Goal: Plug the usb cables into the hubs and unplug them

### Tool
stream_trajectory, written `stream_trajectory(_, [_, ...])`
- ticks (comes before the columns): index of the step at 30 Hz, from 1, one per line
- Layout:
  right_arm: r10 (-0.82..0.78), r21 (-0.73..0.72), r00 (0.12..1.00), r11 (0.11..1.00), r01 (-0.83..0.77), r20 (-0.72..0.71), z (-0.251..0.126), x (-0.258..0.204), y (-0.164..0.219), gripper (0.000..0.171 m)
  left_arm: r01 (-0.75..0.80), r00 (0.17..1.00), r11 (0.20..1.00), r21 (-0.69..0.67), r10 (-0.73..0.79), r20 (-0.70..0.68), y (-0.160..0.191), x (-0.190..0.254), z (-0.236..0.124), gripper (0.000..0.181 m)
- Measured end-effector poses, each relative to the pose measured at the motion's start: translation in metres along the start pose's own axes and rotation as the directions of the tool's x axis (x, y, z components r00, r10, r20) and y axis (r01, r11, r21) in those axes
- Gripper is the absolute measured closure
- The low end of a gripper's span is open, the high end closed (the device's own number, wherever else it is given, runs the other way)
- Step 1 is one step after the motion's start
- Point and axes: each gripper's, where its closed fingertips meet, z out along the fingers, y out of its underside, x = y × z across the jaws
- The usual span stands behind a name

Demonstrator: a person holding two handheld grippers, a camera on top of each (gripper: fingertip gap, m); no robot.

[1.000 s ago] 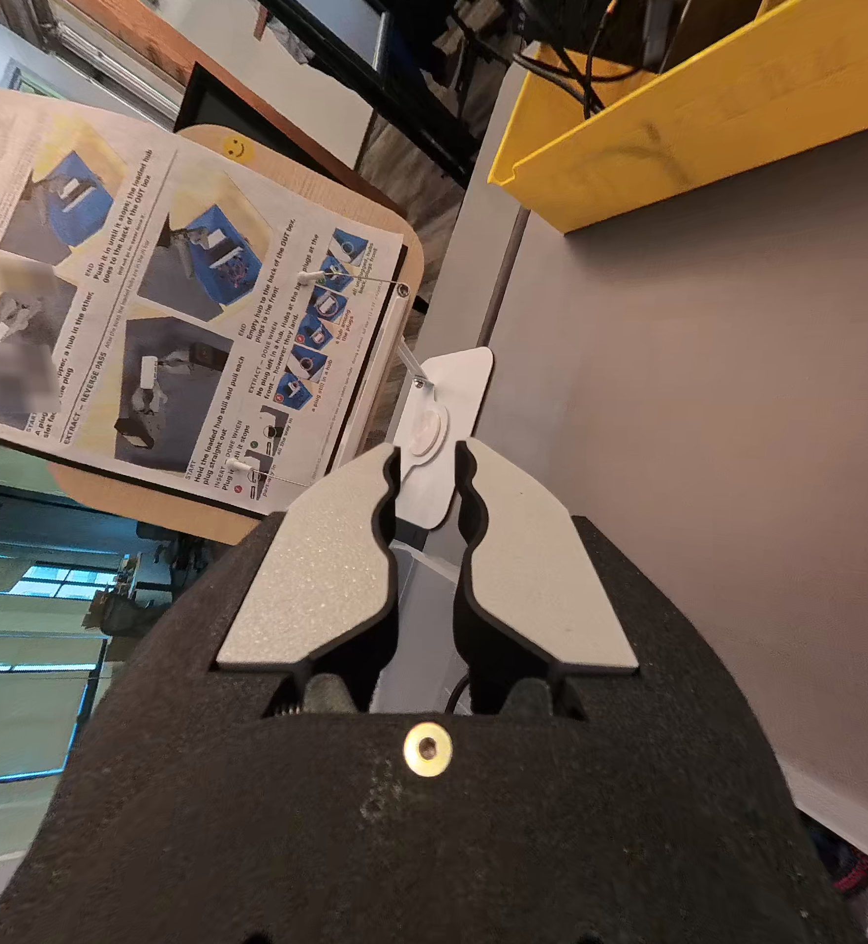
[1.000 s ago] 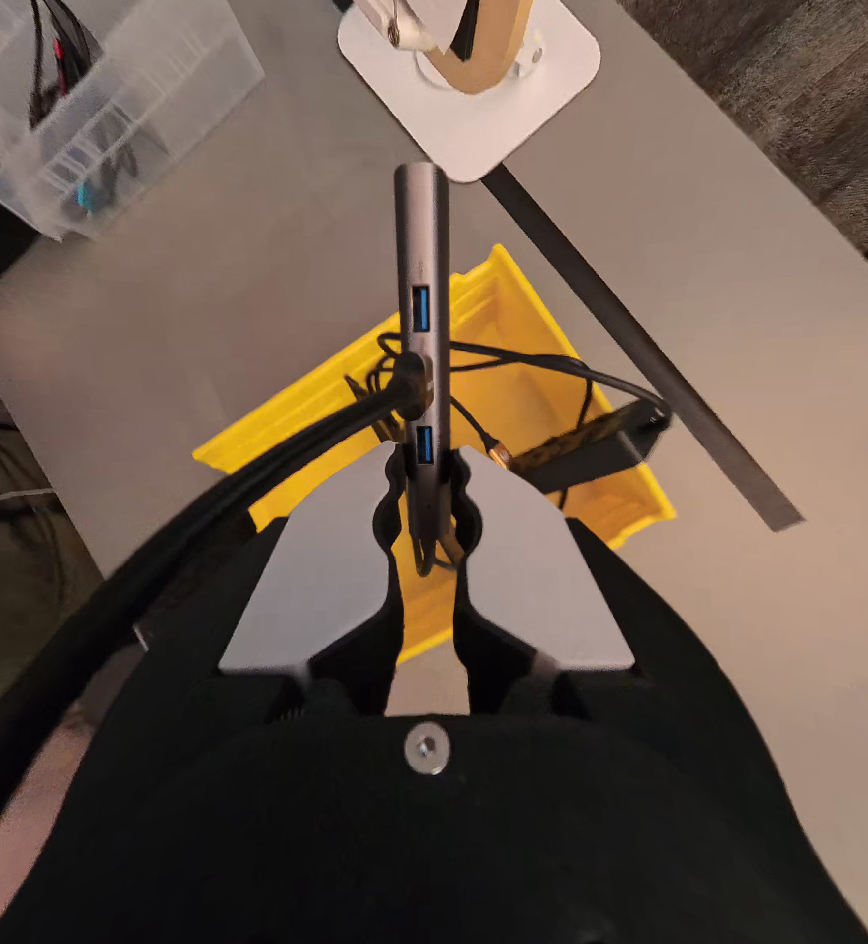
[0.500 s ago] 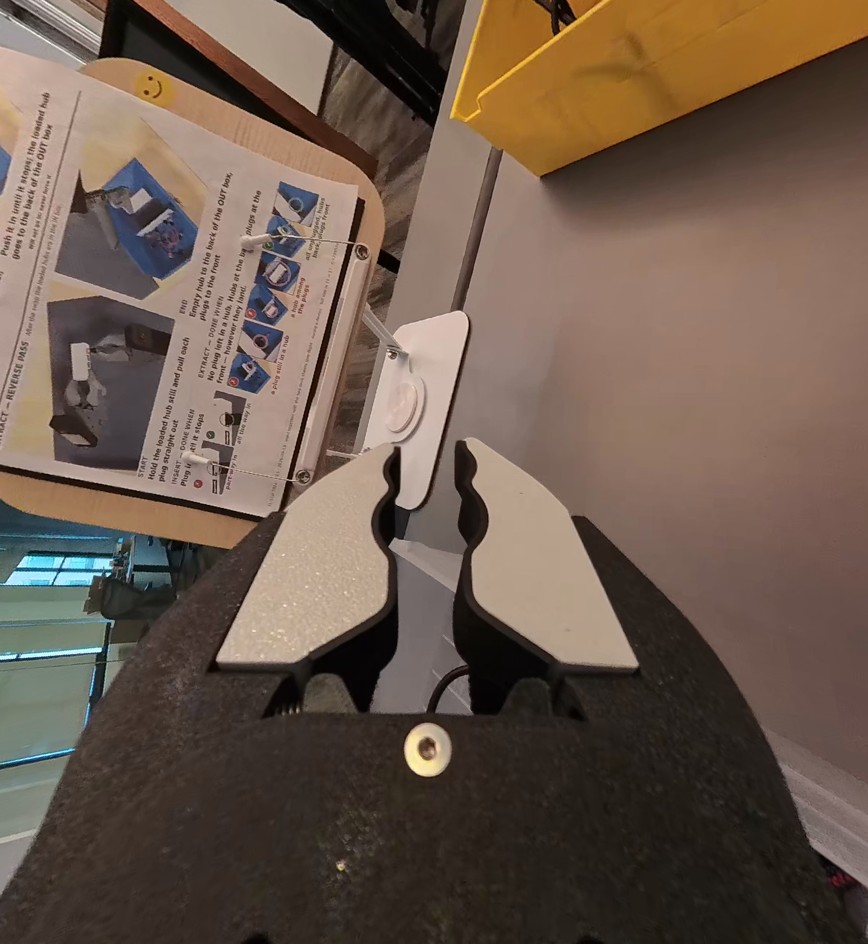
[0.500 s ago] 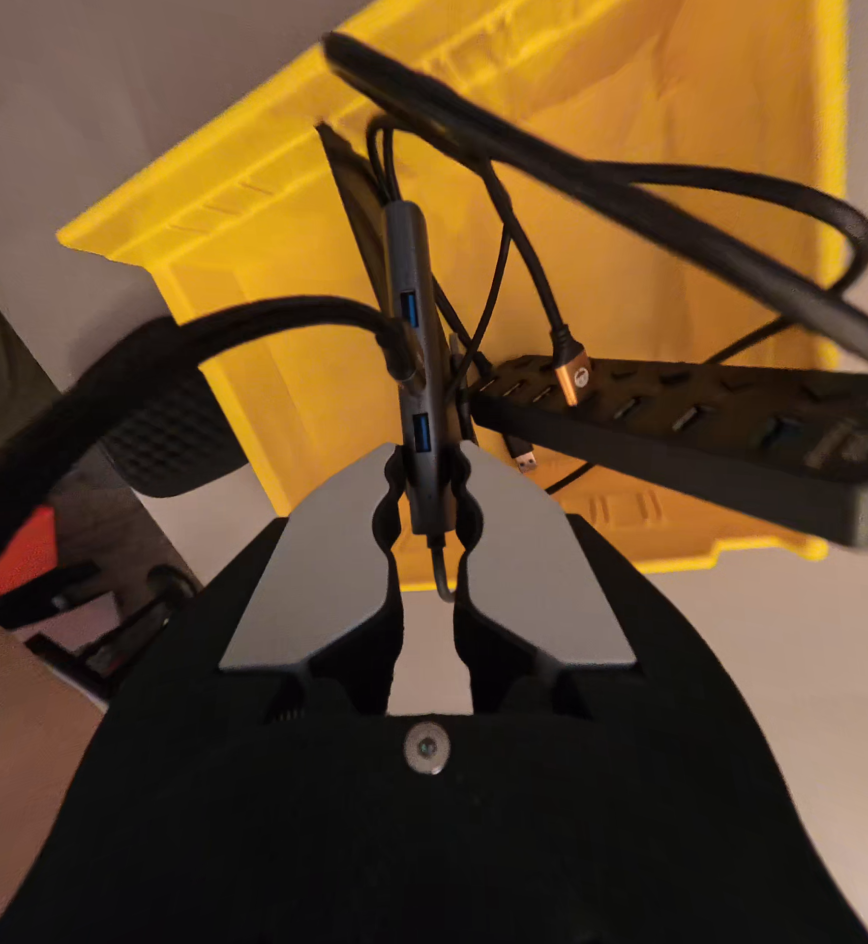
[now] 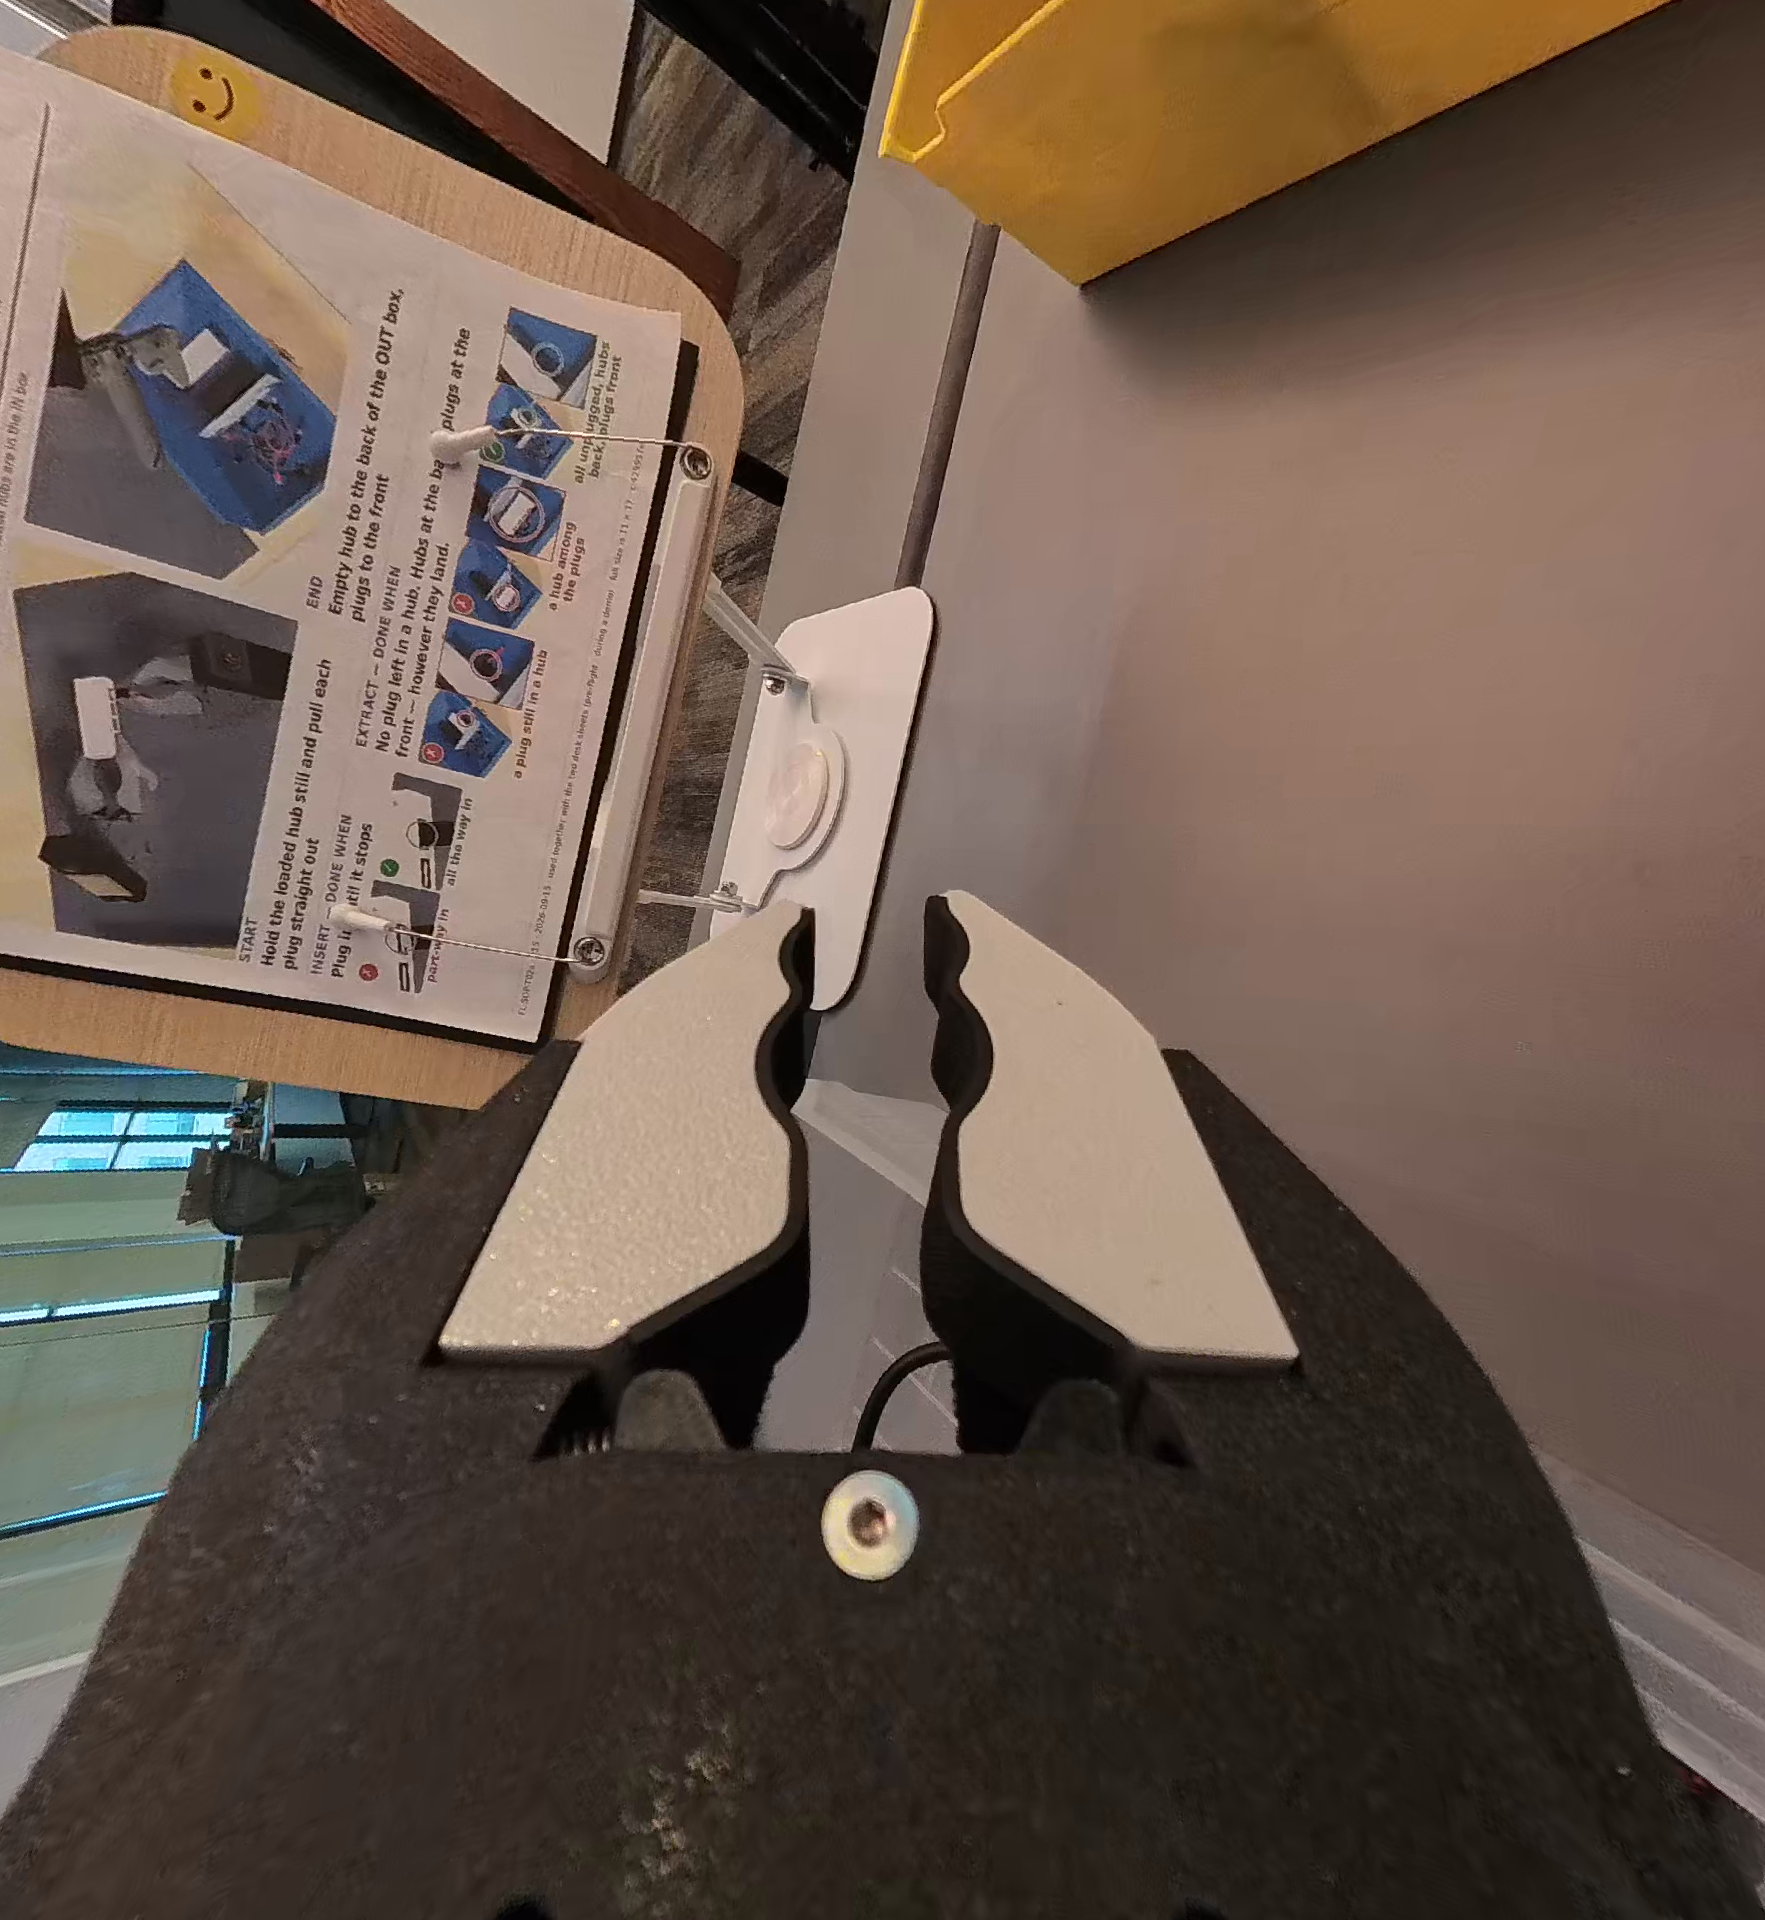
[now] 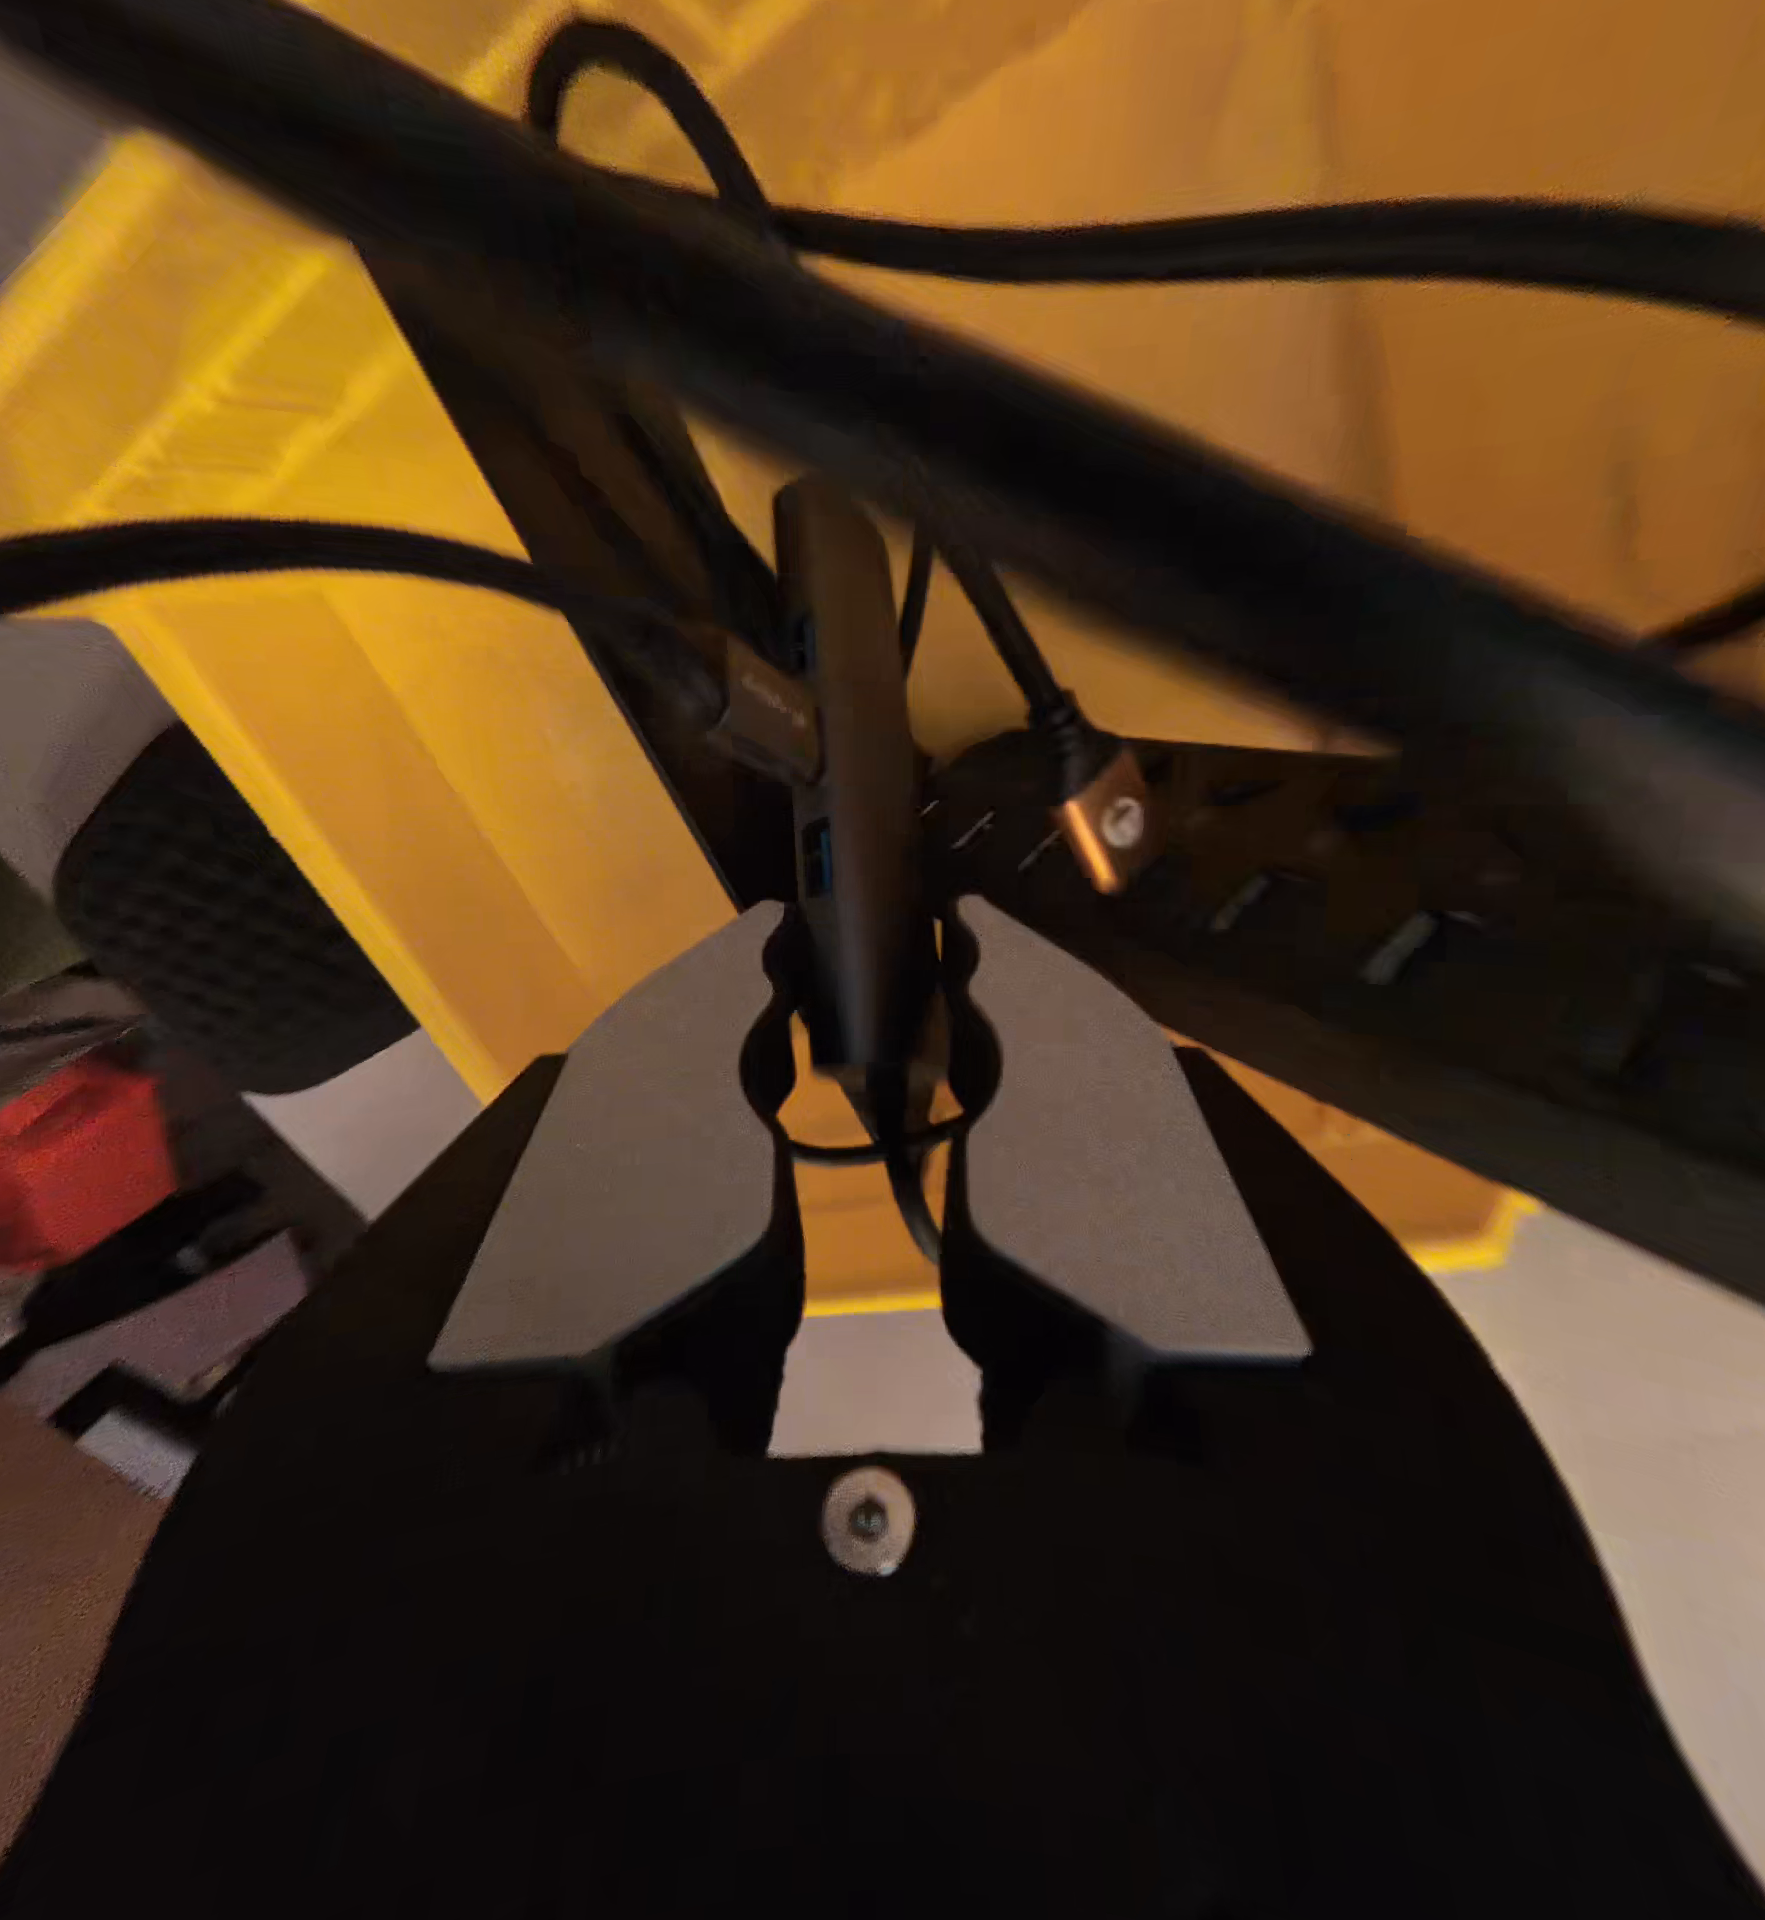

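Observation:
In the right wrist view my right gripper (image 6: 867, 912) is shut on the lower end of a slim grey hub (image 6: 852, 727). The hub is held upright low inside the yellow bin (image 6: 421, 748). A black cable's plug (image 6: 758, 717) sits in a port on the hub's left side, with a blue port showing below it. A long black hub (image 6: 1480, 935) lies across the bin to the right, and a copper-tipped plug (image 6: 1101, 831) rests on it. My left gripper (image 5: 867, 912) is slightly open and empty, held over the grey table (image 5: 1429, 779).
A thick black cable (image 6: 1065, 447) crosses close in front of the right camera. A red object (image 6: 47, 1164) and a black mesh object (image 6: 213, 914) sit left of the bin. The left view shows the yellow bin (image 5: 1221, 135), an instruction sheet on a wooden board (image 5: 286, 582) and its white stand base (image 5: 836, 790). Spacing between my two grippers at the tips: around 40 cm. The copper-tipped plug (image 6: 1101, 831) is about 4 cm from my right fingertips and 40 cm from my left.
My right gripper has carried the grey hub from above the table down into the yellow bin. My left gripper has drifted slightly, jaws unchanged.

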Motion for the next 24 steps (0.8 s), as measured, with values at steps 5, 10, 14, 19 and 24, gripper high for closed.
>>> stream_trajectory(5, [0.017,0.172,0.99,0.985,0.008,-0.142,-0.058,0.009,0.002,0.142,-0.001,1.0,1.0,-0.002,0.001,0.009,-0.002,-0.002,-0.003,0.162])
stream_trajectory(10, [0.161,0.349,0.958,0.934,-0.07,-0.239,-0.111,0.02,0.026,0.143,0.001,1.0,1.0,-0.001,-0.001,0.012,-0.003,-0.003,-0.005,0.162])
stream_trajectory(14, [0.211,0.733,0.94,0.678,0.055,-0.266,-0.155,0.0,0.009,0.143,0.022,0.999,1.0,-0.004,-0.022,0.031,0.0,-0.01,-0.008,0.162])
stream_trajectory(19, [0.491,0.955,0.864,0.292,-0.044,-0.11,-0.156,-0.02,0.03,0.125,0.129,0.989,0.989,-0.064,-0.124,0.084,0.018,-0.03,-0.017,0.162])
stream_trajectory(24, [0.762,0.777,0.647,0.39,-0.493,0.028,-0.052,-0.009,0.065,0.122,0.386,0.922,0.907,-0.167,-0.375,0.095,0.055,-0.048,-0.041,0.162])
